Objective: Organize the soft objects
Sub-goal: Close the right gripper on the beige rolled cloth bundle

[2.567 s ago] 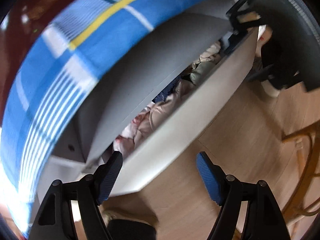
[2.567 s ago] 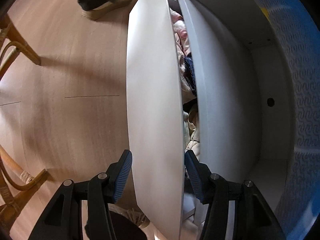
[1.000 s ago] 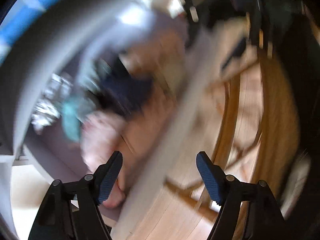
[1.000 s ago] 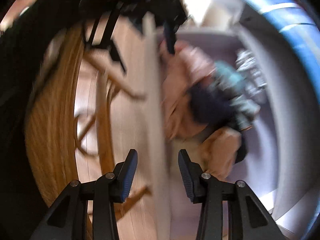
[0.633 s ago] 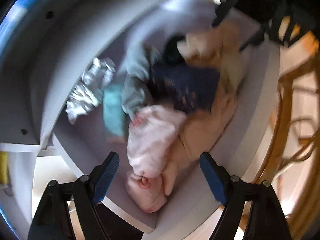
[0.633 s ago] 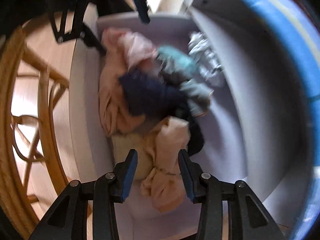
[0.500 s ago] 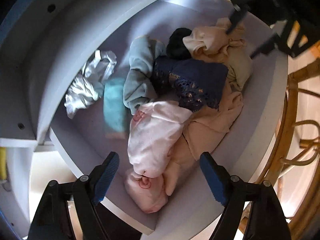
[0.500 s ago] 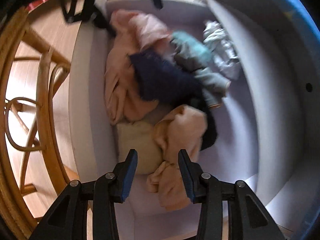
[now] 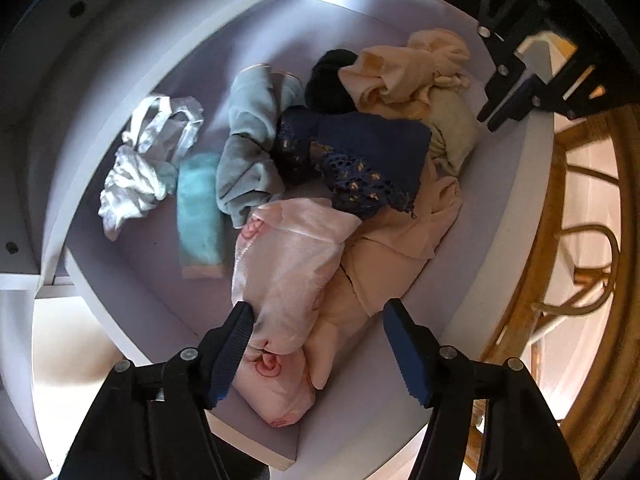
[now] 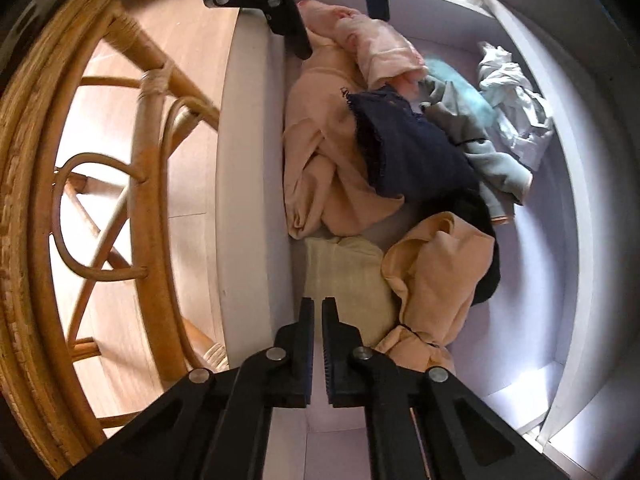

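Clothes [image 9: 360,152] lay heaped in our open drawer [image 9: 496,216]; our left gripper [image 9: 316,320] had been narrowing, jaws parted astride a pink garment [image 9: 288,264], our right gripper [image 10: 317,312] closed empty.

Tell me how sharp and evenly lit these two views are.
Left wrist view: the clothes are mostly sharp, the drawer bends with the fisheye, and its corners go dark. Right wrist view: glare whitens the floor, and the chair is slightly smeared.

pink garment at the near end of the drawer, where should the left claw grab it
Take the pink garment at its bunched near end, from straight above. That end lies on top of the pile, already between the left claw's open fingers, which have just been closing; the far end tucks under the navy lace piece.
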The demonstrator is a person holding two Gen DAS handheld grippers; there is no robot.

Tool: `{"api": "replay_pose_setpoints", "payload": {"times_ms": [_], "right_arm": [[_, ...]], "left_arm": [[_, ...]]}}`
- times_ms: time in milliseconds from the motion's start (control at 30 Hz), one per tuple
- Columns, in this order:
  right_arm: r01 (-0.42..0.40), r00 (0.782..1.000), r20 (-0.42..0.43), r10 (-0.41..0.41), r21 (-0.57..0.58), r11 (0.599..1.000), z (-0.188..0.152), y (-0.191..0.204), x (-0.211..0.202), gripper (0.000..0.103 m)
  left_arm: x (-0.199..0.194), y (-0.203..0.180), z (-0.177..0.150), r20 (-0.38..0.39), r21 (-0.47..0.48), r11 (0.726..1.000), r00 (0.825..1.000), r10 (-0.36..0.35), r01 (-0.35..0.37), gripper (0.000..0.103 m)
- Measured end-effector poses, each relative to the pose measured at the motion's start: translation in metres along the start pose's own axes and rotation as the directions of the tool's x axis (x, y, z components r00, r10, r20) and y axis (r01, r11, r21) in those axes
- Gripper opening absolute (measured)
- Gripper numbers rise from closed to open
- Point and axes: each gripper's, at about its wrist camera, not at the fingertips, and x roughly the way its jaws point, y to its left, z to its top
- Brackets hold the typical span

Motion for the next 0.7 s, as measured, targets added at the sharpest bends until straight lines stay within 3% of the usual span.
{"api": "replay_pose_setpoints", "payload": {"times_ms": [133, 200, 300, 400, 533, 633, 700], "right_arm": [[-0.046, 0.999, -0.014, 0.046, -0.026, 0.999, 0.000, 0.009, 0.000, 0.005], [-0.043, 0.999, -0.015, 0.042, -0.030, 0.999, 0.000, 0.012, -0.003, 0.020], [-0.056, 0.998, 0.031, 0.055, 0.031, 0.998, 0.002, -0.002, -0.014, 0.021], [-0.018, 0.996, 0.090, 0.006, 0.131, 0.991, 0.001, -0.019, -0.032, 0.022], [0.083, 0.992, 0.072, -0.106, 0.270, 0.959, -0.005, -0.047, -0.042, 0.029], [0.130, 0.989, 0.013, -0.145, 0.360, 0.924, -0.018, -0.062, -0.038, 0.030], [0.142, 0.989, -0.013, -0.148, 0.388, 0.911, -0.023, -0.065, -0.036, 0.030]], "left_arm": [[0.005, -0.007, 0.005, -0.026, 0.045, 0.999, 1.000, -0.012, 0.014, 0.067], [0.008, -0.007, 0.007, -0.036, 0.052, 0.998, 0.999, -0.017, 0.019, 0.067], [0.008, -0.004, 0.013, -0.042, 0.059, 0.998, 0.999, -0.018, 0.020, 0.067], [0.008, -0.002, 0.018, -0.039, 0.066, 0.998, 0.999, -0.005, 0.007, 0.070], [0.006, 0.009, 0.025, -0.009, -0.065, 0.998, 1.000, 0.021, -0.022, 0.078], [-0.006, 0.025, 0.033, 0.038, -0.167, 0.983, 0.996, 0.079, -0.072, 0.089], [-0.013, 0.035, 0.037, 0.064, -0.229, 0.970, 0.993, 0.097, -0.080, 0.090]]}}
